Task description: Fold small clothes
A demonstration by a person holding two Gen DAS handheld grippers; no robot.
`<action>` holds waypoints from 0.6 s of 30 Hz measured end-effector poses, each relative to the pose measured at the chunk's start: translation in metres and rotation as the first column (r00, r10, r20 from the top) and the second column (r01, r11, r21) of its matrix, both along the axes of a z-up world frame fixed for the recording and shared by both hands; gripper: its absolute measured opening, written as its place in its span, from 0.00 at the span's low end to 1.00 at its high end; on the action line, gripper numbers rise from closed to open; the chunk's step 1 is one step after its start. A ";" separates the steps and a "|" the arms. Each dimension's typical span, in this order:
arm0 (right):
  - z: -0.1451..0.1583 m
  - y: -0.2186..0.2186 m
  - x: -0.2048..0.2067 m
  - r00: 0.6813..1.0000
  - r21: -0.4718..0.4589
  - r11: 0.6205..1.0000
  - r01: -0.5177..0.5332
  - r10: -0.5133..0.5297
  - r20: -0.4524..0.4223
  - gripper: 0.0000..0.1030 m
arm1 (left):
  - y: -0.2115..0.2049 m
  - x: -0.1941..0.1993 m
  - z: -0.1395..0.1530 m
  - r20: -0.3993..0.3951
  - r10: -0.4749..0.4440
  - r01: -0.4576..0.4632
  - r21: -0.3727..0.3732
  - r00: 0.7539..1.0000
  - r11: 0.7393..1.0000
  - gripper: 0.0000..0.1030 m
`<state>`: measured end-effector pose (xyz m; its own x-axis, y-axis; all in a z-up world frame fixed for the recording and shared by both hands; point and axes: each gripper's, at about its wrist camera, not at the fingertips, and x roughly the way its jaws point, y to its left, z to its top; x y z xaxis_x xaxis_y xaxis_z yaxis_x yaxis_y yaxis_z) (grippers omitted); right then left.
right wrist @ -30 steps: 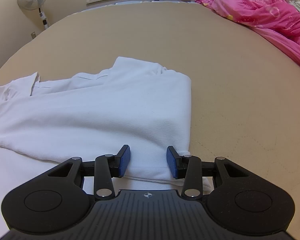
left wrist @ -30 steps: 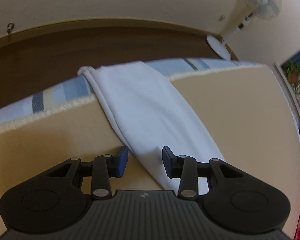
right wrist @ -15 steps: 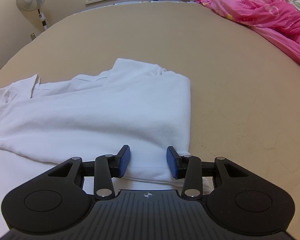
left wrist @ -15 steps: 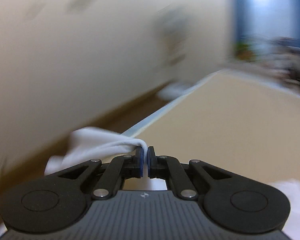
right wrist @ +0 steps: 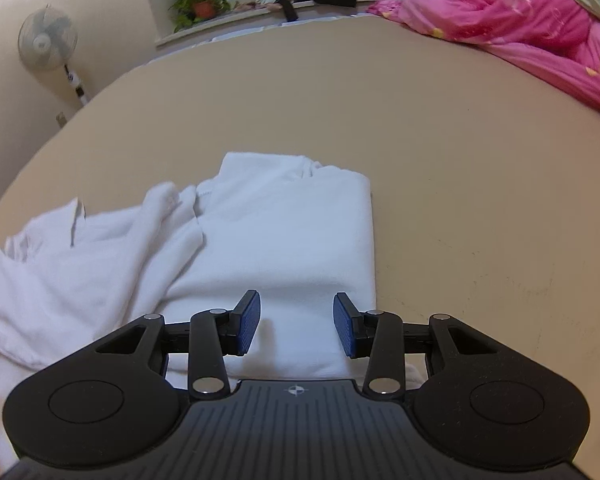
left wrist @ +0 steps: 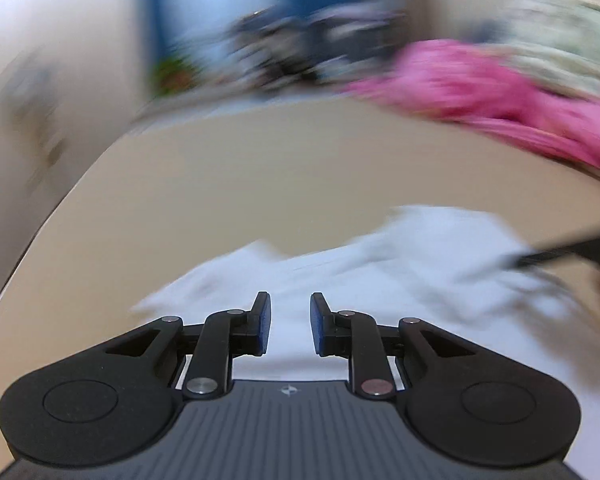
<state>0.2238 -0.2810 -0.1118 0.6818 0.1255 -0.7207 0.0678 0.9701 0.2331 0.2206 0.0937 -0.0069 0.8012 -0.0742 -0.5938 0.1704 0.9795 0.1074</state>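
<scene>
Over the white shirt (right wrist: 268, 240) on the tan mattress (right wrist: 460, 160), your left gripper (left wrist: 286, 322) and right gripper (right wrist: 296, 328) gape, holding nothing.

We saw that both tools shared one build. Our left claw (left wrist: 286, 322) had black linkage arms, silver pivot screws and blue ribbed pads (left wrist: 263, 326), over a grey ridged housing with a small round emblem. Our right claw (right wrist: 296, 328) looked the same, with two round black discs flanking its base.
</scene>
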 end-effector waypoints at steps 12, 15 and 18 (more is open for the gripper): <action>0.003 0.066 0.043 0.986 0.124 0.983 -0.139 0.125 0.111 0.41 | 0.122 0.041 0.001 -0.192 0.387 -0.405 -0.064 0.902 0.912 0.23; -0.002 0.091 0.074 0.987 0.084 0.984 -0.156 0.151 0.060 0.40 | 0.134 0.035 0.003 -0.216 0.379 -0.408 -0.110 0.900 0.906 0.23; 0.016 0.098 0.089 0.986 0.083 0.985 -0.149 0.143 0.081 0.03 | 0.135 0.031 0.007 -0.253 0.348 -0.391 -0.145 0.903 0.909 0.23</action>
